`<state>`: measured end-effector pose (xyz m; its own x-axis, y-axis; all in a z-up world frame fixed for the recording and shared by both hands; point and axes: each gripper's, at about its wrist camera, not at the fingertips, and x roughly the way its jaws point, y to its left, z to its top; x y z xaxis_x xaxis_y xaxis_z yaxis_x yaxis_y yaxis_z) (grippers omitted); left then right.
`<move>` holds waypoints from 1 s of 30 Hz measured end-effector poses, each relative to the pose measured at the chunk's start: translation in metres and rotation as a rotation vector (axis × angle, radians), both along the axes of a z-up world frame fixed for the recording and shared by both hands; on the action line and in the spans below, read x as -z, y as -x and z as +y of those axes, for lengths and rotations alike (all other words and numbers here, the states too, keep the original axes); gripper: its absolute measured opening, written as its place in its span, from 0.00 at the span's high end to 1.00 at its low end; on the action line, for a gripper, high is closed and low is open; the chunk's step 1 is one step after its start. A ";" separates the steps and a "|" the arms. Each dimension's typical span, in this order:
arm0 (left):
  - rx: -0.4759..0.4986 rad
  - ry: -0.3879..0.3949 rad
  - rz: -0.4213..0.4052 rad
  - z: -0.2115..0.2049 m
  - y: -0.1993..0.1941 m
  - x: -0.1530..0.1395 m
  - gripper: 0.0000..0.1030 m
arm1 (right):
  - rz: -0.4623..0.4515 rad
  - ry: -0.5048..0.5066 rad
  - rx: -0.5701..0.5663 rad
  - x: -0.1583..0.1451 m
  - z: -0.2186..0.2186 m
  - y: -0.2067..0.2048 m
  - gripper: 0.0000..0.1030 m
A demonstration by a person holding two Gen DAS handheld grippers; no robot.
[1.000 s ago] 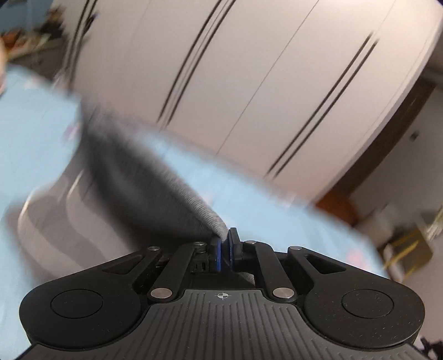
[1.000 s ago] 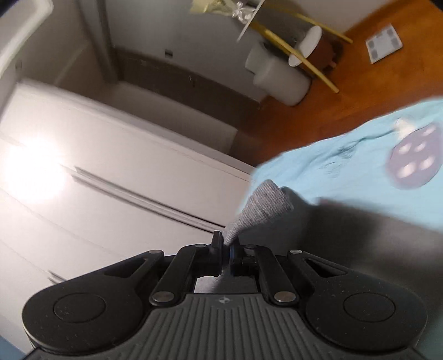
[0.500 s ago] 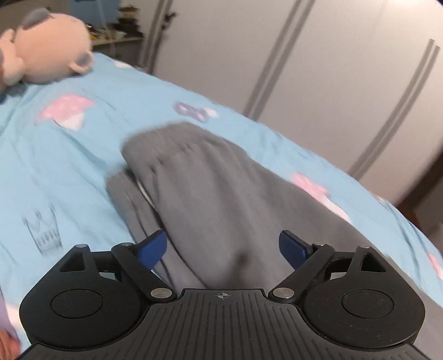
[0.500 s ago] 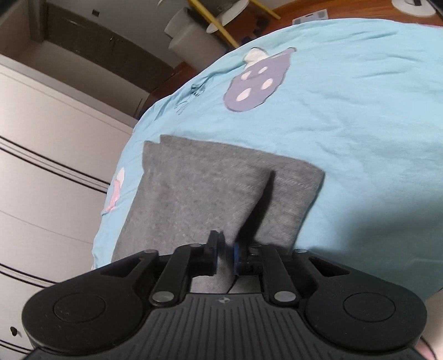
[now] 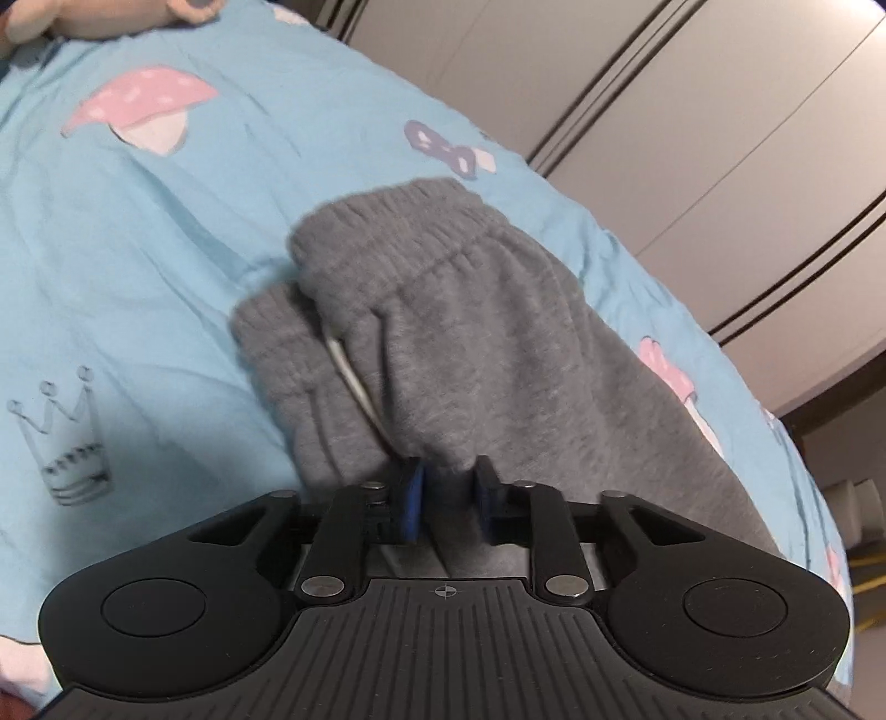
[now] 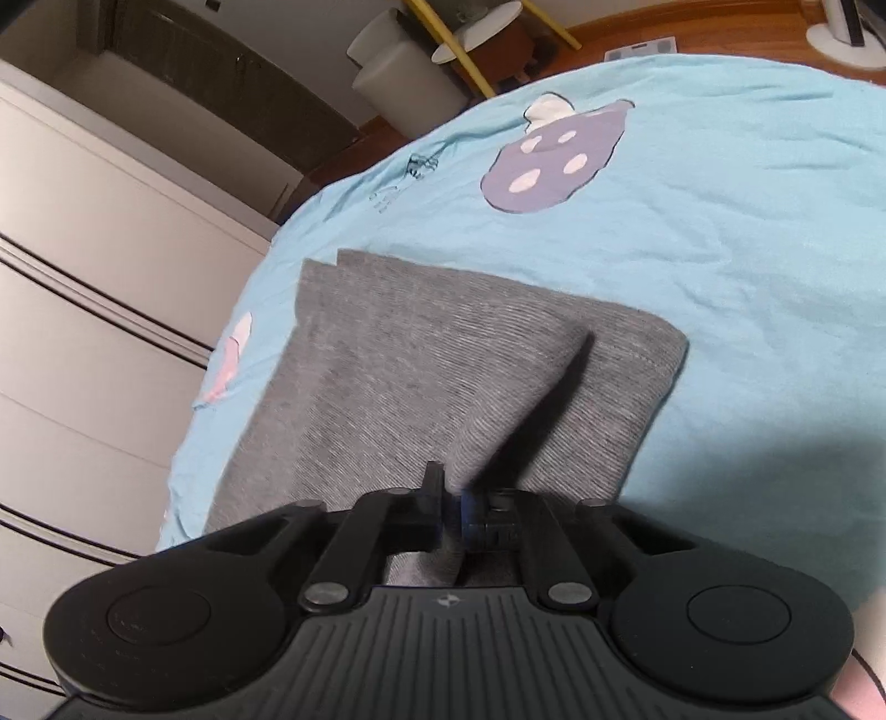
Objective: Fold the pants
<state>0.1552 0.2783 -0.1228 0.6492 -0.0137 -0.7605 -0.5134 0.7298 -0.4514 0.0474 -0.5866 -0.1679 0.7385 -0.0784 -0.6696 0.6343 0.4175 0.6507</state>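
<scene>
Grey sweatpants (image 5: 498,343) lie on a light blue bedsheet (image 5: 138,249). In the left wrist view the ribbed waistband (image 5: 387,232) and a white drawstring (image 5: 354,382) lie ahead of my left gripper (image 5: 447,498), whose blue pads are nearly closed around a fold of the grey cloth. In the right wrist view the leg ends (image 6: 443,343) lie flat, stacked with their hems offset. My right gripper (image 6: 462,512) is shut on a raised ridge of the pants fabric.
White wardrobe doors with dark stripes (image 5: 692,111) stand beyond the bed. A plush toy (image 5: 111,14) sits at the bed's far left. Wooden floor, round white stools (image 6: 410,72) and yellow poles (image 6: 470,61) lie past the bed edge.
Both grippers came down from holding the pants in the air to the bed. The left gripper opened wide half a second ago and has now closed on fabric near the waistband.
</scene>
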 end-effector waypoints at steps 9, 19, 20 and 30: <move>0.004 -0.039 -0.026 -0.004 0.005 -0.004 0.42 | -0.020 -0.072 0.002 0.003 0.000 0.009 0.85; 0.042 -0.080 -0.031 -0.018 -0.008 -0.005 0.35 | -0.048 -0.093 0.006 -0.002 0.000 0.012 0.61; 0.045 -0.072 -0.020 -0.018 -0.011 -0.002 0.35 | -0.045 -0.094 0.018 -0.002 -0.003 0.010 0.61; 0.004 -0.066 0.028 -0.005 -0.019 0.000 0.83 | 0.058 0.032 0.036 -0.017 -0.010 -0.024 0.95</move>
